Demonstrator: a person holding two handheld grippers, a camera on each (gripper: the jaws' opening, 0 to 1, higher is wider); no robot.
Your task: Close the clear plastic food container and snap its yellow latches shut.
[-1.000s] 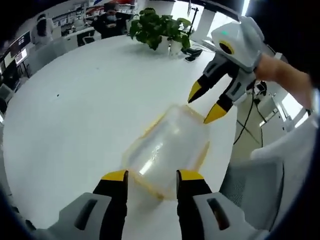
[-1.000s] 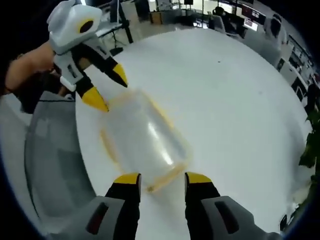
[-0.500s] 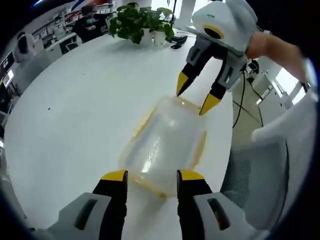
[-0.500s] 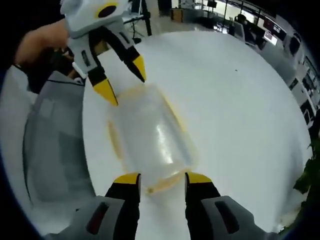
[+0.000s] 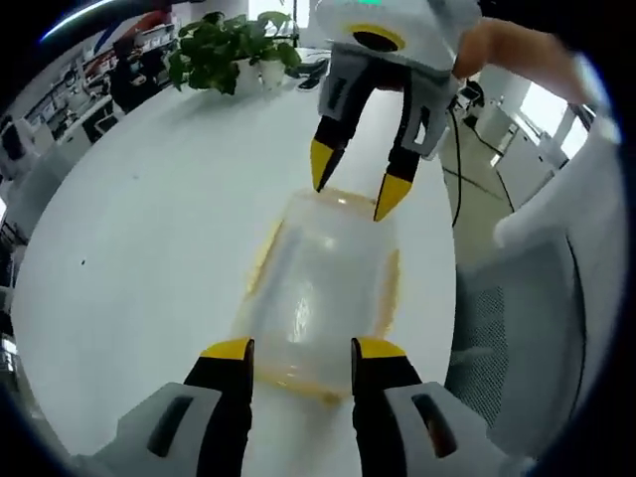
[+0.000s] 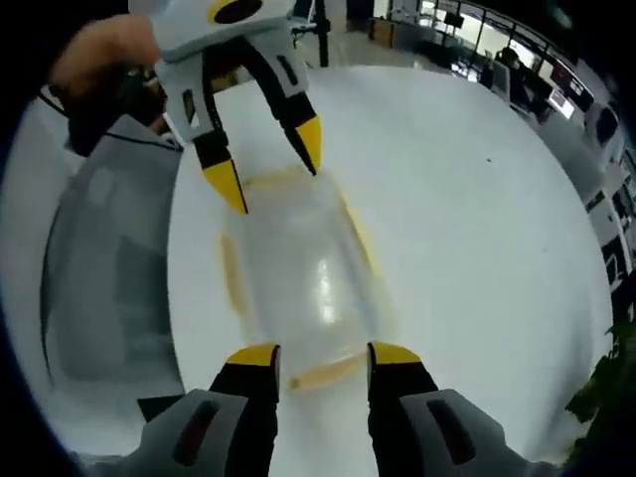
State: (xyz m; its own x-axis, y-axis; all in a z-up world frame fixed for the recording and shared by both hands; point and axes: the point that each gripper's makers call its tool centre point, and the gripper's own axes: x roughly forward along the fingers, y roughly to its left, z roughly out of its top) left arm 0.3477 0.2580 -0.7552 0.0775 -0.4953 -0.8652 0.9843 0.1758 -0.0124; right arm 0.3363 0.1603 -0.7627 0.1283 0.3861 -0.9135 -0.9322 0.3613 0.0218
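Left gripper (image 5: 295, 350): black jaws tipped in yellow, rising from pale grey housings with dark slots. Right gripper (image 6: 322, 356): built alike, yellow-tipped black jaws on grey. Seen from across, white rounded body with a yellow-ringed dark oval marking, held by a bare hand (image 5: 517, 60).

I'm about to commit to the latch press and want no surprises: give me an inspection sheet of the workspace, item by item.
Surface: round white table, bare around the job.
Job's things: clear plastic food container near the table edge, lid on; yellow latches along its sides, whether snapped cannot be told.
Clutter: potted plant and a dark object at the far side.
Grippers: left gripper open at one end of the container; right gripper open at the opposite end.
Cables: black cable hanging beyond the table edge.
Surroundings: grey mesh chair beside the table; office desks and seated people behind.
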